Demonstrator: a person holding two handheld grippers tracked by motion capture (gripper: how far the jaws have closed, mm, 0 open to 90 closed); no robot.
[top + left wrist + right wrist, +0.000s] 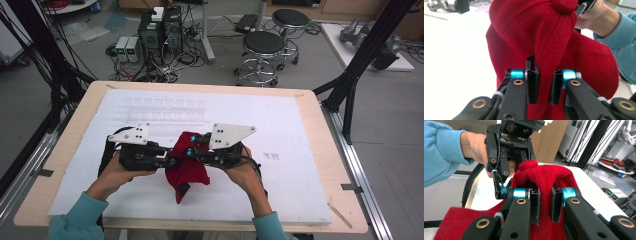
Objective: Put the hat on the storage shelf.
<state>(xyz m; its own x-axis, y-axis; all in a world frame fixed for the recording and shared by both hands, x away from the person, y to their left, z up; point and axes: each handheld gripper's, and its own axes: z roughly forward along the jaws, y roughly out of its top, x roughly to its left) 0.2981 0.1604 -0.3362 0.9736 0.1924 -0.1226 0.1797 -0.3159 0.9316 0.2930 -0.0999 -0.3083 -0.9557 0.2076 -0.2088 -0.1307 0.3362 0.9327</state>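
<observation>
White foam sheet (280, 130) covers your table, and you've got the red knit hat (186, 167) bunched mid-table between both hands. Your left gripper (543, 86) and right gripper (546, 206) each pinch a fold of it.

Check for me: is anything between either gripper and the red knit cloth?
Nothing visible. The left gripper and the right gripper each already have their jaws closed on a fold of the red knitted cloth, lifted over the white foam mat.
</observation>
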